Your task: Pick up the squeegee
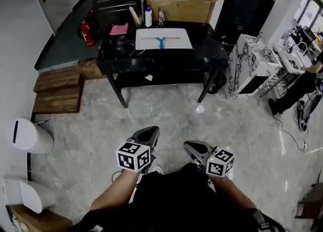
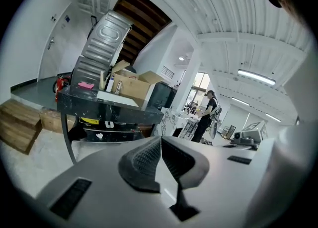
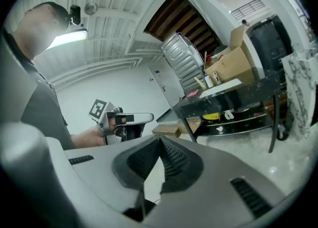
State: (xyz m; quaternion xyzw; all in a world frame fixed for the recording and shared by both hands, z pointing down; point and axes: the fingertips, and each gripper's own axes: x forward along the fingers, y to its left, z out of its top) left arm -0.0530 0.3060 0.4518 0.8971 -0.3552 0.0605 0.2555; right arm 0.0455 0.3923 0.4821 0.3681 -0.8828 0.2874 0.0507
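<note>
Blue-handled squeegee flat on distant desk; left tool and right tool closed, empty; likely to shove it if unopened.

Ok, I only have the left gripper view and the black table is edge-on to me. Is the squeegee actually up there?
Observer: Yes. In the head view the squeegee lies flat on a white sheet on the black table.
Operator: Which way does it lie?
Observer: Its blue handle points toward the table's near edge, with the blade running across the sheet behind it.
Operator: And the right gripper?
Observer: The right gripper is shut with nothing between its jaws.
</note>
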